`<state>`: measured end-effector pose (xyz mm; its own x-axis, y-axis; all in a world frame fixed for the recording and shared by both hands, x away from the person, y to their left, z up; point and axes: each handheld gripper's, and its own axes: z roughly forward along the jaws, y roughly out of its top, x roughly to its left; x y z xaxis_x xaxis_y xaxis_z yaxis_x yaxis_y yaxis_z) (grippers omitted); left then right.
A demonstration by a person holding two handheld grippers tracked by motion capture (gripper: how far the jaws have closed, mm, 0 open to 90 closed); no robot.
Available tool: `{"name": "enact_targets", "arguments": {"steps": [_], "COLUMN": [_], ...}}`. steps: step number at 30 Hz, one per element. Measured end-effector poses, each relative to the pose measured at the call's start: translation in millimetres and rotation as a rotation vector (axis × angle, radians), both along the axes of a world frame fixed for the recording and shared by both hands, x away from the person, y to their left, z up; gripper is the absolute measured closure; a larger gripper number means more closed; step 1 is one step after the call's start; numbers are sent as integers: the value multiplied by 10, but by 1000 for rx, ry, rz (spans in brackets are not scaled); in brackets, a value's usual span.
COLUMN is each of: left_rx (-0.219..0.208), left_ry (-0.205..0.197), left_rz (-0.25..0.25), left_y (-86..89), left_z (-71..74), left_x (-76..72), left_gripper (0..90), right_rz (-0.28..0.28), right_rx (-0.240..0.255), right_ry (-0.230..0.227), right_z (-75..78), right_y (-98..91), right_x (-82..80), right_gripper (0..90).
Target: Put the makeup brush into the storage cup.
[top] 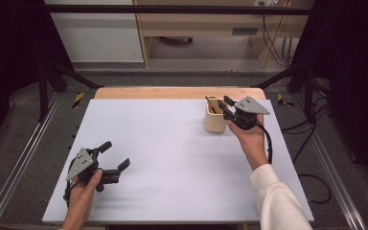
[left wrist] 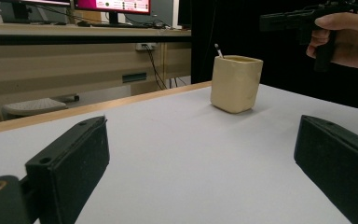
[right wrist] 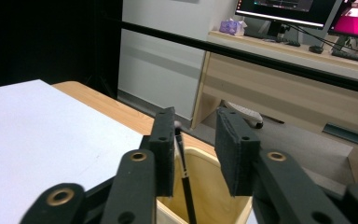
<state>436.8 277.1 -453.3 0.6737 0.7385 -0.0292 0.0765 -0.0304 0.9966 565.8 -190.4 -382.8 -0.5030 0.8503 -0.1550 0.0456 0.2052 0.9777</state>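
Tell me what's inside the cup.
A thin dark stick stands inside the cup, leaning against its wall with its tip above the rim. Its lower end and the cup's bottom are hidden by the wall and the right gripper over it.

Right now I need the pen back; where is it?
The thin dark pen stands inside the cream cup at the table's far right, directly below the right gripper, whose open jaws straddle its tip.
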Motion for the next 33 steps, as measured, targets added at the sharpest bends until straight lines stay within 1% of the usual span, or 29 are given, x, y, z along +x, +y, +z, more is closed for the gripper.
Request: {"name": "enact_targets", "arguments": {"steps": [3, 4, 5, 6, 8, 9, 19, 22, 25, 26, 28, 29, 30, 31, 32, 33], "left_rx": [-2, -2, -3, -3, -4, -5, -3, -3, 0, 0, 2, 1, 1, 0, -1, -1], "left_ry": [0, 1, 2, 3, 3, 3, 5, 5, 5, 5, 6, 6, 6, 7, 8, 8], "left_rz": [0, 1, 3, 3, 6, 6, 5, 6, 6, 6, 4, 3, 3, 4, 4, 5], "left_y": [2, 4, 6, 9, 15, 16, 19, 21, 19, 16, 14, 13, 13, 13, 14, 16], "left_z": [2, 2, 1, 0, -1, -1, -1, 0, -1, -2, -2, -3, -3, -4, -4, -4], "left_x": [-3, -4, -3, -2, 1, 0, 2, 1, 1, 1, 1, 2, 2, 3, 3, 3], "left_gripper": [30, 30, 30, 30, 30, 30, 30, 30, 30, 30, 30, 30, 30, 30, 30, 30], "right_rz": [1, 0, 0, 0, -7, -6, 5, 13, 21, 25, 26, 34, 34, 36, 36, 37], "right_rx": [4, 6, 14, 14, 19, 14, 12, 19, 8, 10, 10, 8, 8, 2, 2, 8], "right_ry": [6, 9, 13, 13, 19, 25, 38, 49, 57, 63, 67, 80, 80, 107, 107, 144], "right_z": [2, 5, 10, 10, 17, 21, 52, 66, 75, 78, 79, 78, 78, 74, 74, 63], "right_y": [0, 1, 0, 0, 1, -1, -3, 8, 18, 20, 21, 22, 22, 32, 32, 46], "right_x": [-1, -1, -3, -3, -11, -24, -75, -96, -118, -134, -141, -153, -153, -154, -154, -151], "right_gripper": [663, 644, 607, 607, 578, 559, 511, 476, 435, 406, 391, 349, 349, 287, 287, 241]}}
